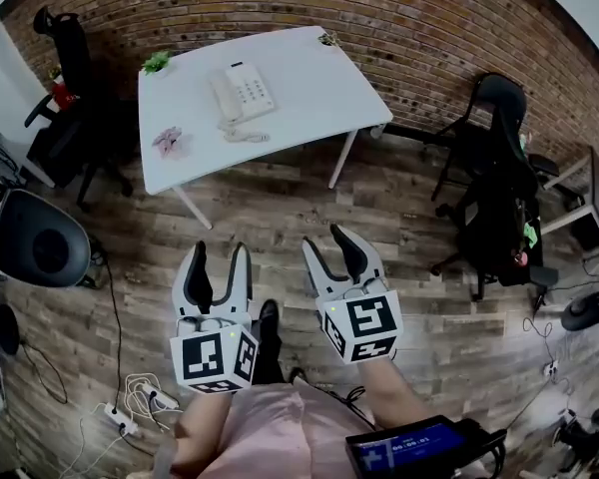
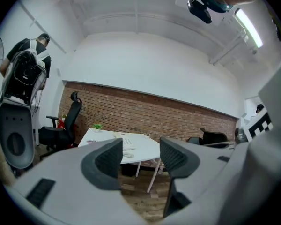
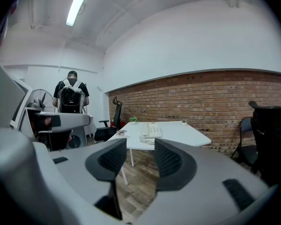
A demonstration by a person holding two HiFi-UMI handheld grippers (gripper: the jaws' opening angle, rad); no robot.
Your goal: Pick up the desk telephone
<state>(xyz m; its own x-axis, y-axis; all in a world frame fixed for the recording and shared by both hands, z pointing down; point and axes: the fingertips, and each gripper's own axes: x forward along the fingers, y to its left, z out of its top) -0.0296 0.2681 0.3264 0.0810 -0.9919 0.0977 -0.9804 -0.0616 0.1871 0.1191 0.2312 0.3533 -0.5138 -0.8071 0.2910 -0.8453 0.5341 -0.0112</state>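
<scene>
With left gripper (image 1: 220, 254) and right gripper (image 1: 325, 239) half-open and empty, an off-centre grasp could tip the telephone (image 1: 242, 93) handset onto the desk (image 1: 314, 78).

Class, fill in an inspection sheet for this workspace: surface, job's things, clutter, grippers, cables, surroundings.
Surface: white table, mostly bare.
Job's things: desk telephone lies on the table, untouched, with the coiled cord beside it.
Clutter: small green plant at a far corner; pink object near the left edge.
Grippers: left gripper and right gripper are both open and empty, over the floor short of the table.
Cables: power strip with white cables on the wooden floor.
Surroundings: brick wall; black office chairs; person with backpack far off.
</scene>
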